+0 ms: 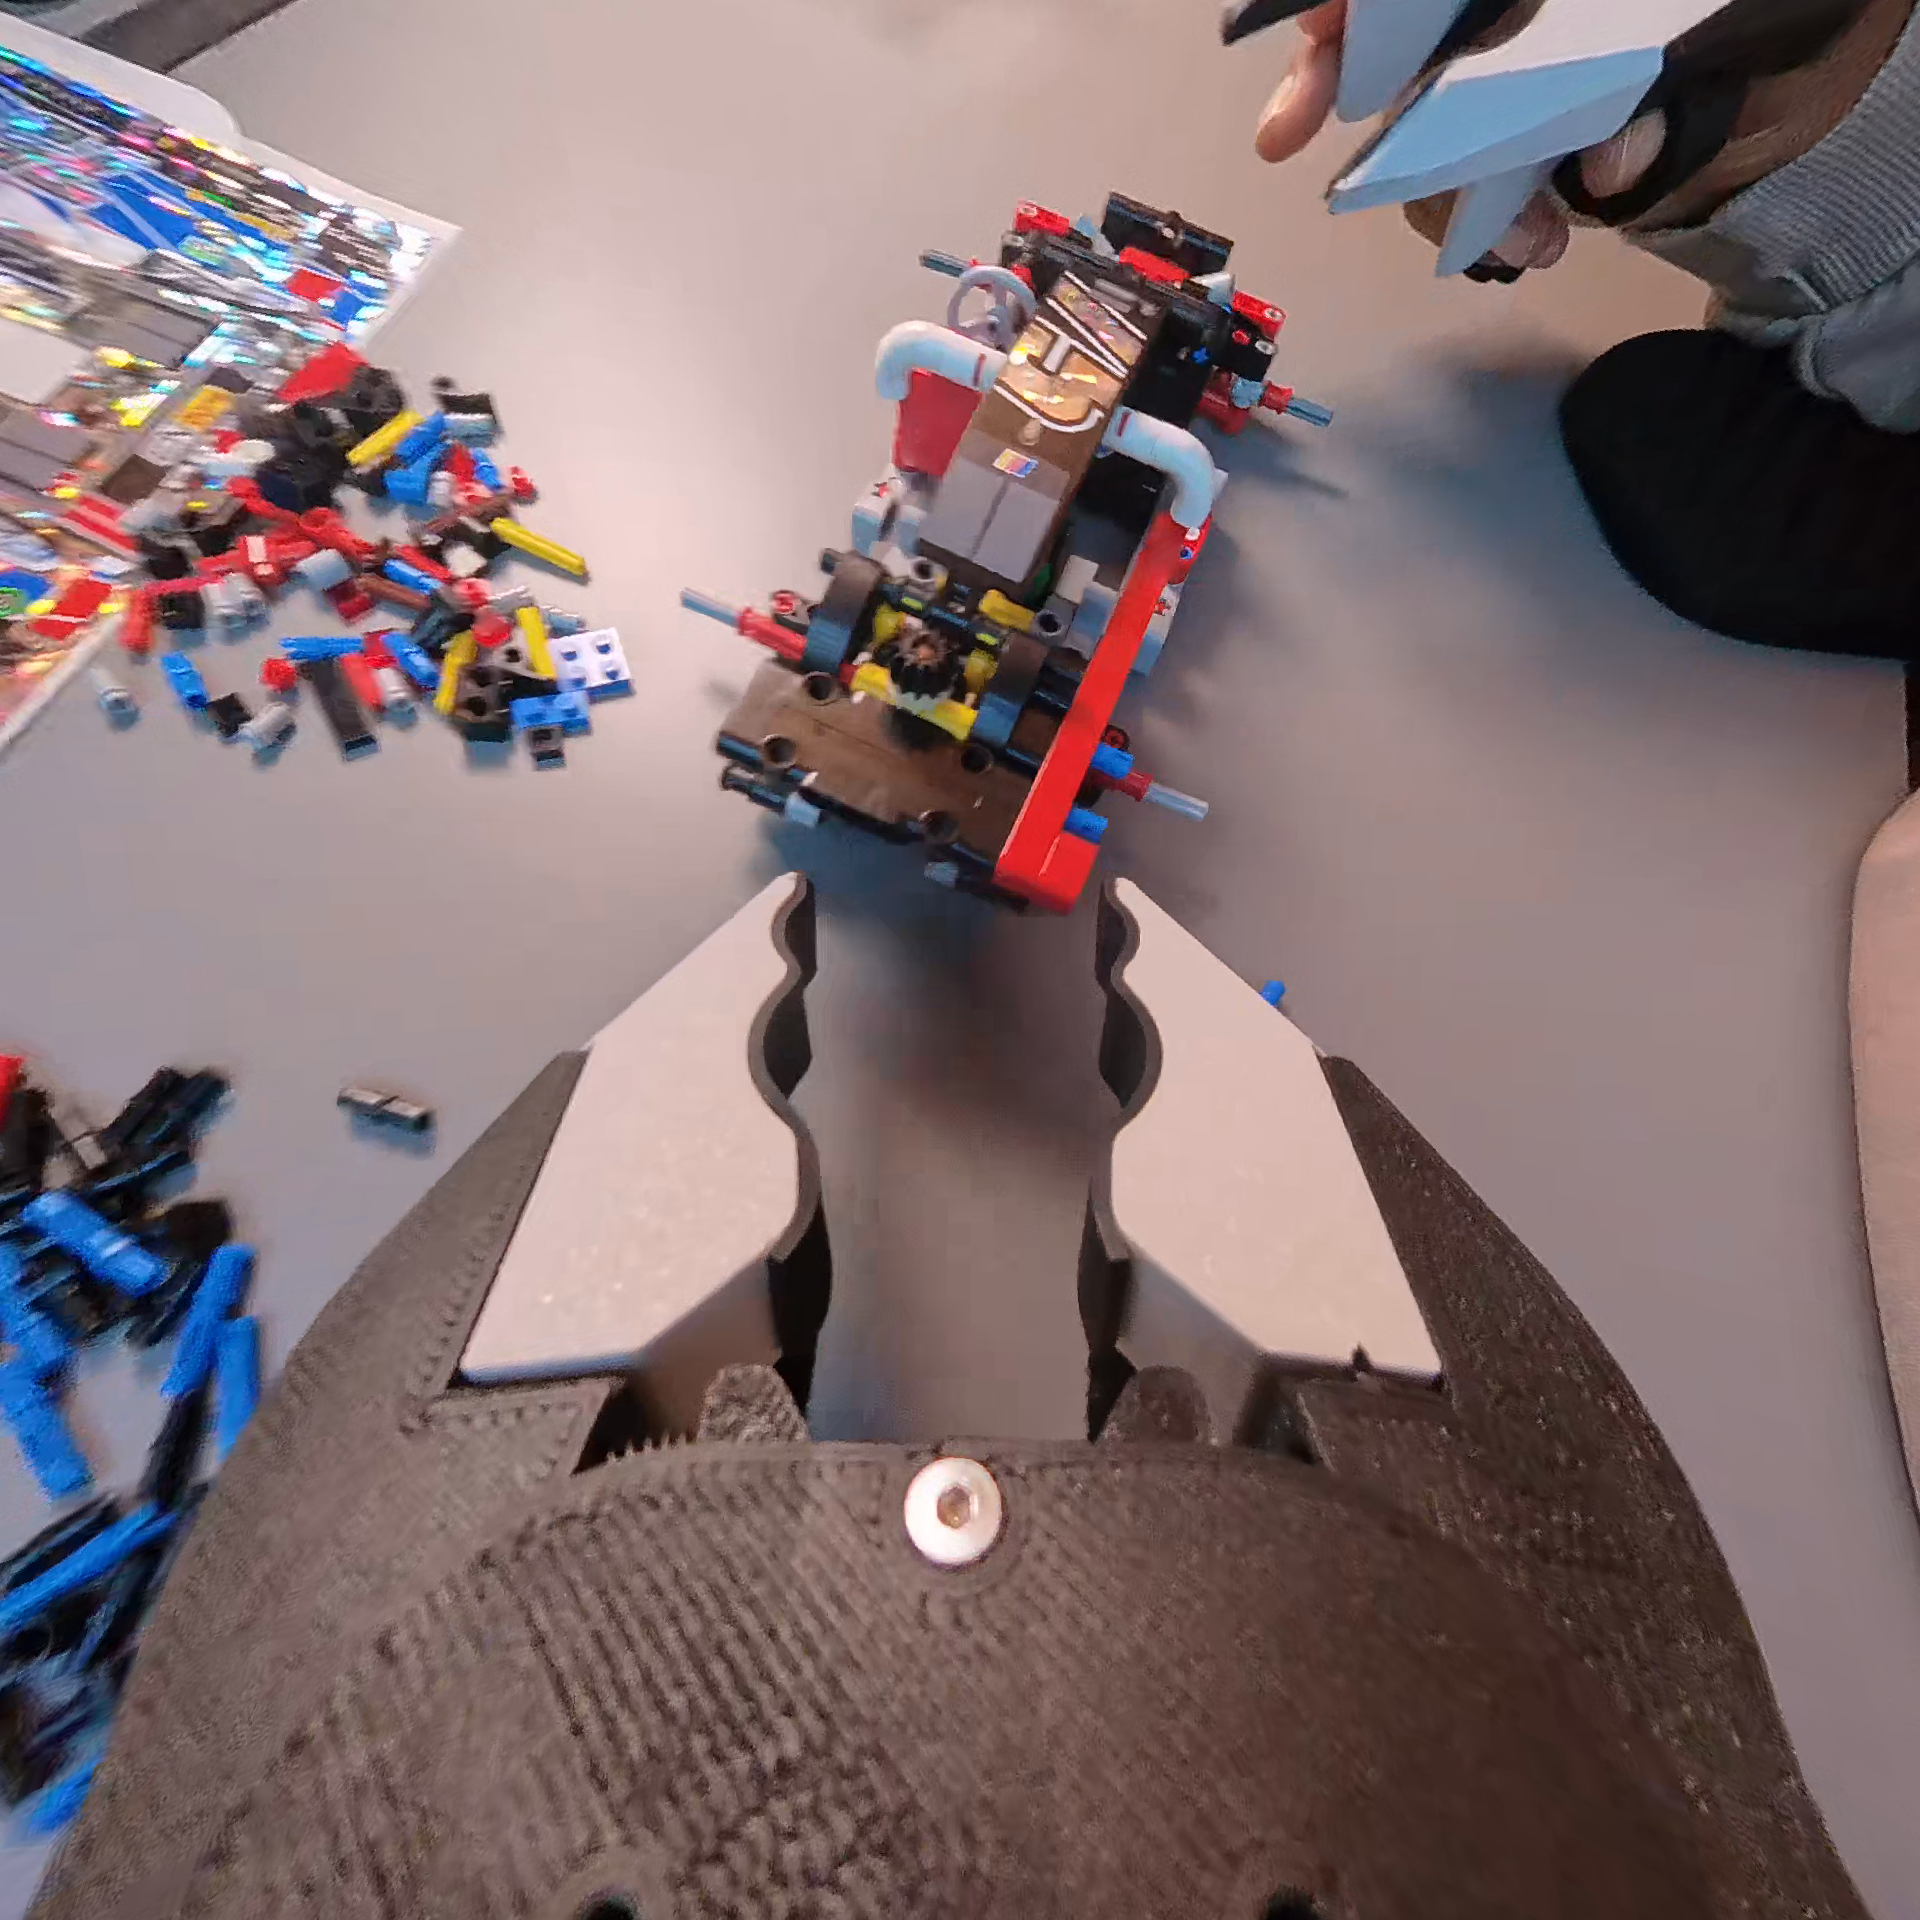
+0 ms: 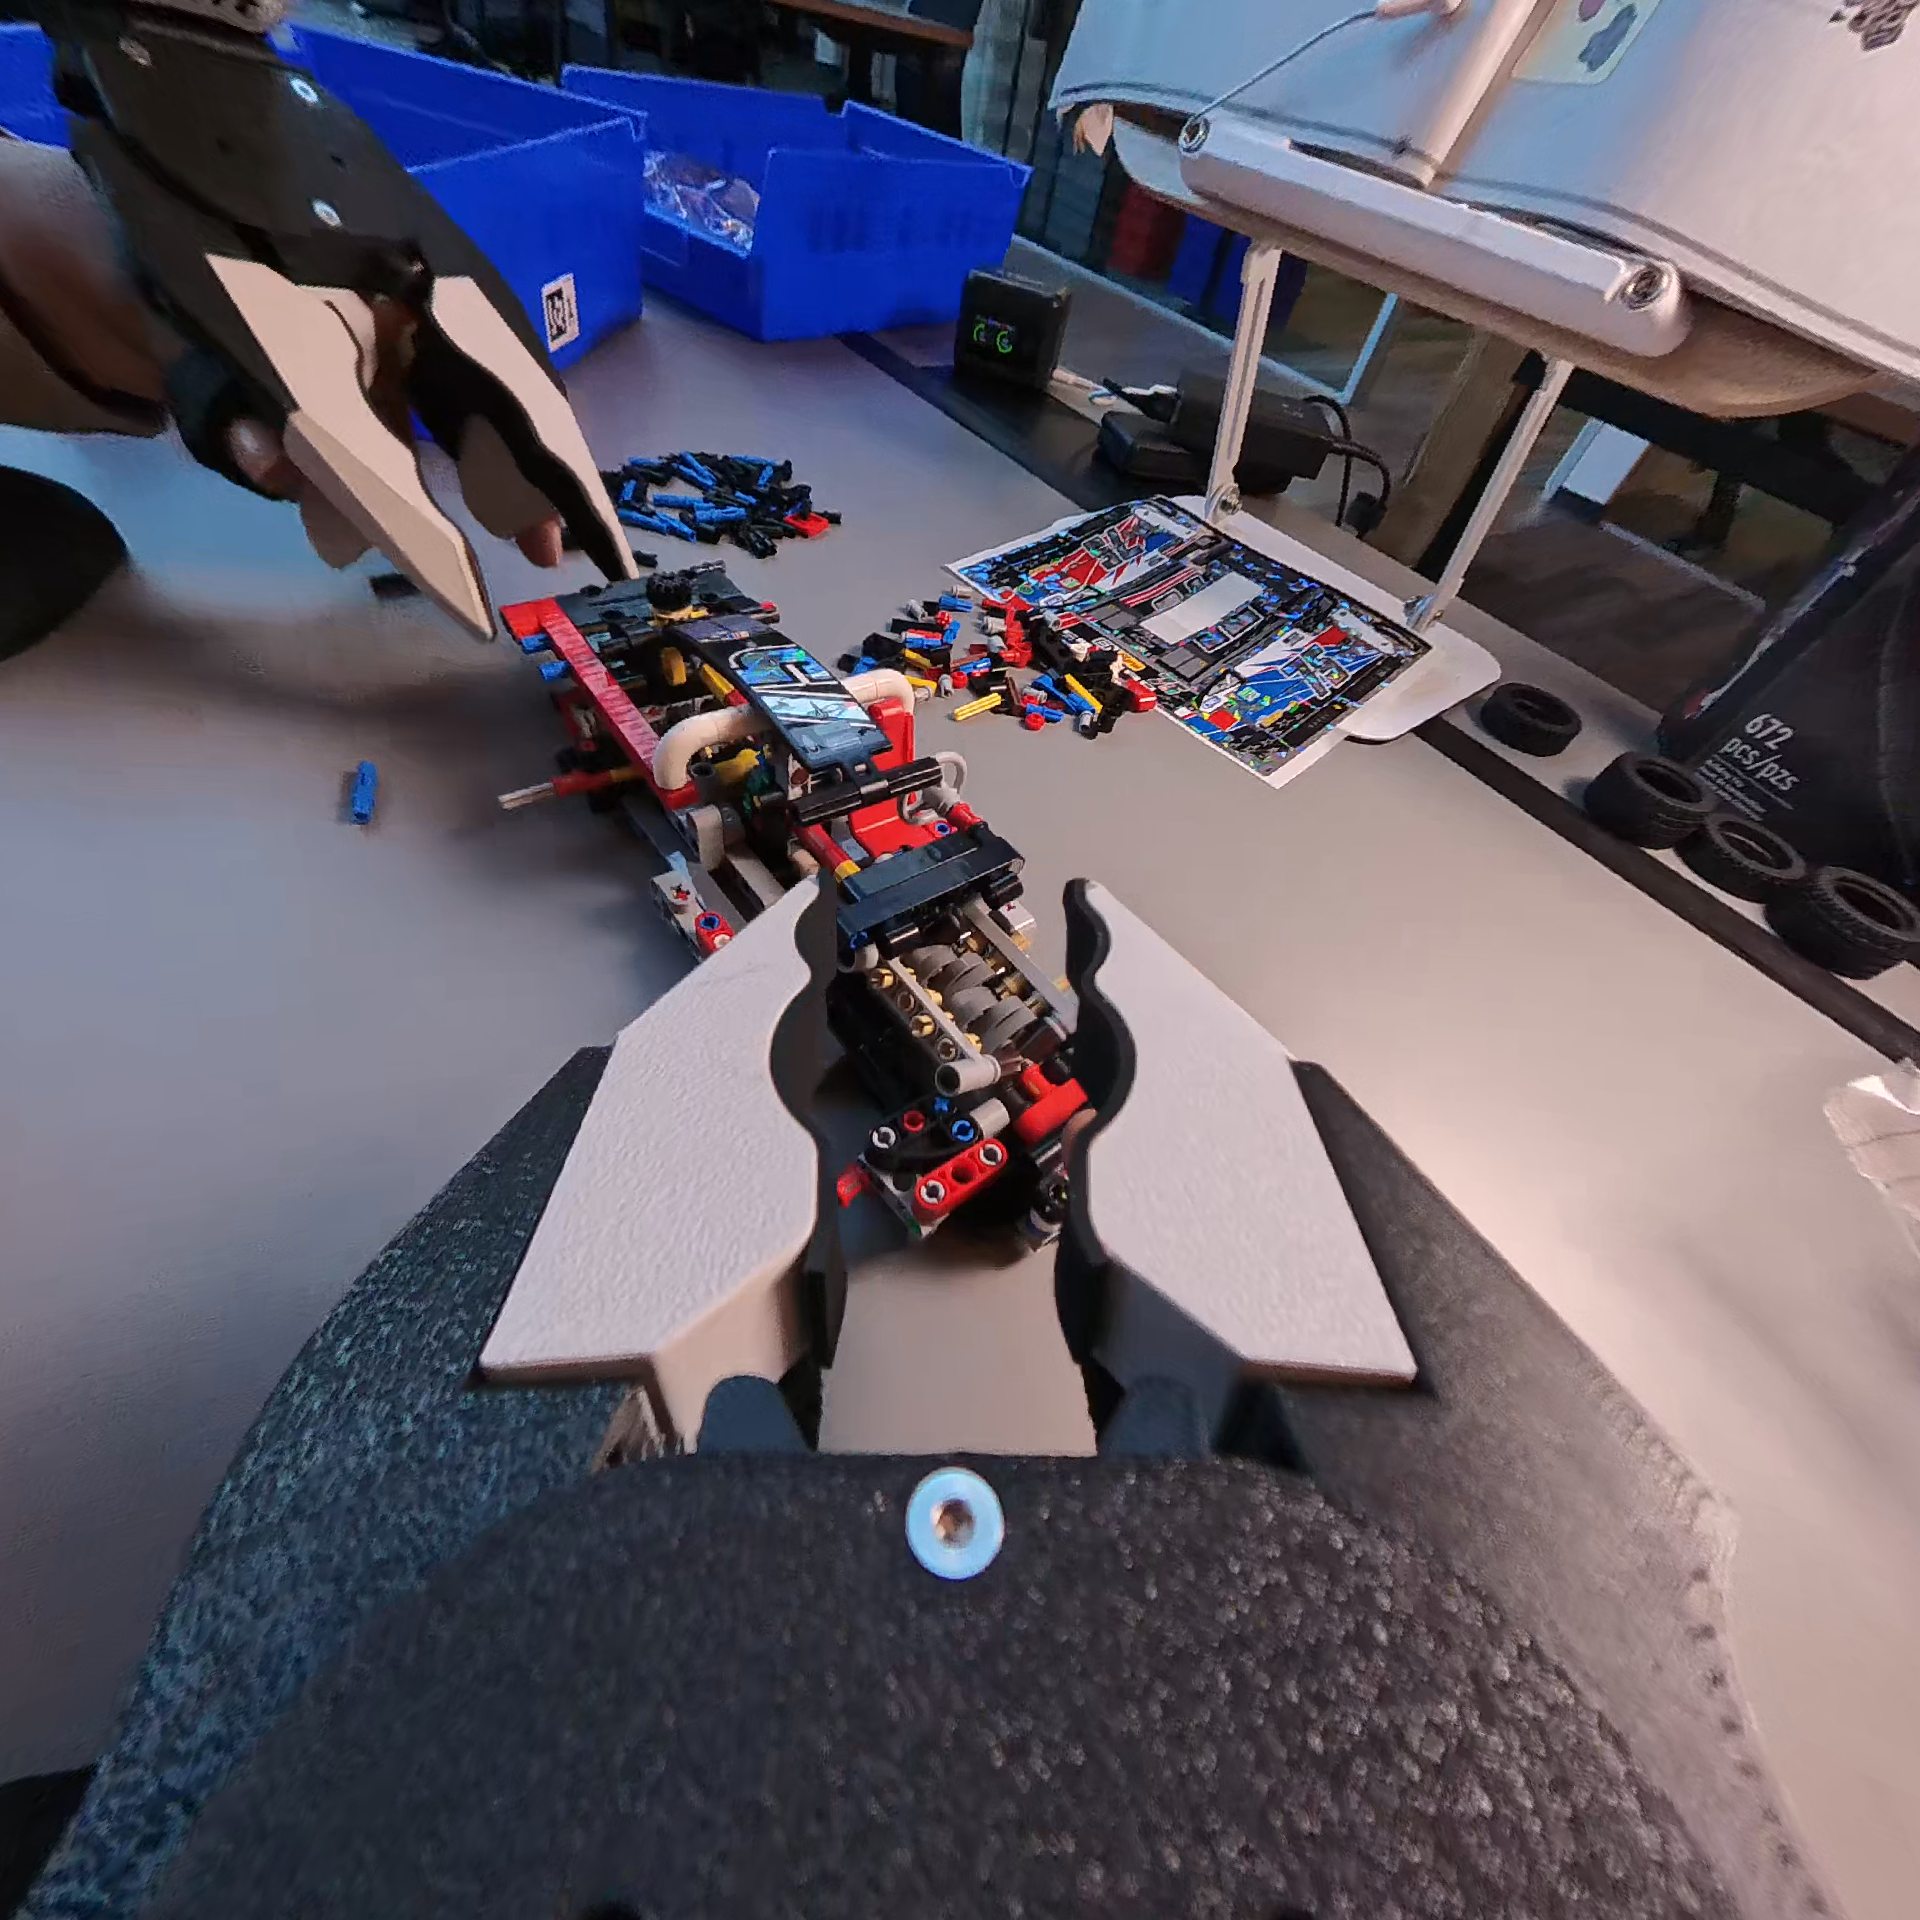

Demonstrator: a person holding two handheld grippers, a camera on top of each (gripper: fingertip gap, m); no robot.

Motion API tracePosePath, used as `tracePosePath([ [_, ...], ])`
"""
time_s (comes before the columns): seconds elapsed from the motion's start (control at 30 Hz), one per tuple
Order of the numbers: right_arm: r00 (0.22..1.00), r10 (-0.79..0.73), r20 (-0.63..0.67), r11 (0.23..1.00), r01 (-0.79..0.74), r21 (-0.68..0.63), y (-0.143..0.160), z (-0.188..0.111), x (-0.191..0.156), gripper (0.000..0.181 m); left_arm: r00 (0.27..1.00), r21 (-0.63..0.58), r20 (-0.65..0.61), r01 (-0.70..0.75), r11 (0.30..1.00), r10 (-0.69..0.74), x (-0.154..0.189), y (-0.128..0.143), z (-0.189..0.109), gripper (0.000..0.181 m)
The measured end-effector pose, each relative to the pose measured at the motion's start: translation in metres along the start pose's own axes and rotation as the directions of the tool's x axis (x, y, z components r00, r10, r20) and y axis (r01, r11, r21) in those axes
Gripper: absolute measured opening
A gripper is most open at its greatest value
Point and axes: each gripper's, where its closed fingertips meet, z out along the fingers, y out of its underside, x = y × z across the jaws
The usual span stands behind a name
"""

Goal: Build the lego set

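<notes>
A part-built red and black lego car (image 1: pixel 1018 551) lies on the grey table (image 1: pixel 1455 935). My left gripper (image 1: pixel 956 894) is open and empty, its tips just short of the car's end with the red beam. In the right wrist view the car (image 2: pixel 769 727) stretches away, and my right gripper (image 2: pixel 945 904) is open, with the car's engine end seen between its fingers. The left wrist view shows the right gripper (image 1: pixel 1486 135) raised beyond the car's far end, apart from it. The left gripper (image 2: pixel 551 592) shows open by the car's other end.
A pile of loose mixed pieces (image 1: pixel 364 582) lies beside a sticker sheet (image 1: pixel 156 312). Blue and black pins (image 1: pixel 104 1299) lie at lower left, and a lone blue pin (image 2: pixel 362 792) near the car. Blue bins (image 2: pixel 831 208), several tyres (image 2: pixel 1766 852) and a lamp stand (image 2: pixel 1455 208) ring the table. One gripper's finger ends stand about 20 cm off the other's.
</notes>
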Motion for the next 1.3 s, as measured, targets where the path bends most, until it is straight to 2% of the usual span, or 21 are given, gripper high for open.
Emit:
tracePosePath([
  [0.1,1.000,-0.008,-0.023,1.000,0.008,0.021,-0.003,-0.005,0.004,0.039,0.993,-0.019,0.105,0.050,0.999,-0.048,-0.027,0.011,-0.040,0.045],
  [0.2,0.999,0.002,-0.036,0.999,-0.001,0.041,-0.006,-0.009,0.009,0.037,0.984,-0.108,0.156,0.104,0.989,-0.087,-0.031,0.044,-0.067,0.038],
  [0.3,0.999,0.009,-0.036,0.999,-0.007,0.054,-0.008,-0.010,0.010,0.035,0.978,-0.168,0.170,0.147,0.975,-0.118,-0.016,0.074,-0.069,0.035],
  [0.4,0.999,0.004,-0.041,0.999,-0.002,0.052,-0.007,-0.010,0.010,0.035,0.970,-0.190,0.221,0.144,0.971,-0.100,-0.013,0.090,-0.064,0.024],
  [0.57,0.999,0.004,-0.042,0.999,-0.002,0.048,-0.007,-0.009,0.010,0.034,0.960,-0.218,0.273,0.115,0.969,-0.053,-0.025,0.091,-0.066,0.002],
  [0.67,0.999,0.006,-0.042,0.999,-0.004,0.052,-0.008,-0.009,0.009,0.034,0.929,-0.248,0.370,0.091,0.964,0.008,-0.052,0.081,-0.063,0.002],
  [0.77,0.999,0.005,-0.041,0.999,-0.003,0.050,-0.008,-0.008,0.009,0.034,0.865,-0.305,0.496,0.098,0.947,0.070,-0.089,0.069,-0.063,0.002],
  [0.87,0.999,-0.003,-0.053,0.999,0.006,0.052,-0.009,-0.010,0.009,0.033,0.825,-0.313,0.560,0.125,0.942,0.077,-0.115,0.062,-0.062,0.002],
  [0.93,0.998,0.000,-0.062,0.998,0.004,0.058,-0.009,-0.013,0.011,0.032,0.764,-0.328,0.634,0.124,0.937,0.121,-0.136,0.061,-0.066,0.002],
  [1.0,0.998,0.012,-0.068,0.998,-0.008,0.064,-0.009,-0.014,0.014,0.032,0.722,-0.285,0.682,0.113,0.952,0.119,-0.145,0.053,-0.069,0.014],
  [1.03,0.998,0.016,-0.068,0.998,-0.012,0.066,-0.009,-0.014,0.015,0.031,0.731,-0.252,0.675,0.103,0.962,0.098,-0.142,0.048,-0.068,0.022],
  [1.1,0.998,0.016,-0.067,0.998,-0.012,0.068,-0.009,-0.014,0.014,0.031,0.799,-0.172,0.599,0.060,0.983,0.056,-0.122,0.034,-0.060,0.036],
  [1.13,0.998,0.013,-0.066,0.998,-0.009,0.066,-0.009,-0.015,0.014,0.031,0.852,-0.132,0.523,0.053,0.990,0.024,-0.105,0.029,-0.054,0.036],
  [1.2,0.998,0.010,-0.062,0.998,-0.007,0.063,-0.008,-0.014,0.013,0.031,0.958,-0.085,0.281,0.080,0.993,-0.053,-0.060,0.026,-0.040,0.032],
  [1.23,0.998,0.010,-0.060,0.998,-0.006,0.064,-0.008,-0.014,0.013,0.031,0.976,-0.076,0.203,0.099,0.992,-0.082,-0.044,0.028,-0.037,0.030],
  [1.3,0.998,0.010,-0.057,0.998,-0.006,0.066,-0.009,-0.014,0.012,0.030,0.989,-0.139,0.126,0.097,0.985,-0.080,-0.025,0.042,-0.031,0.028],
])
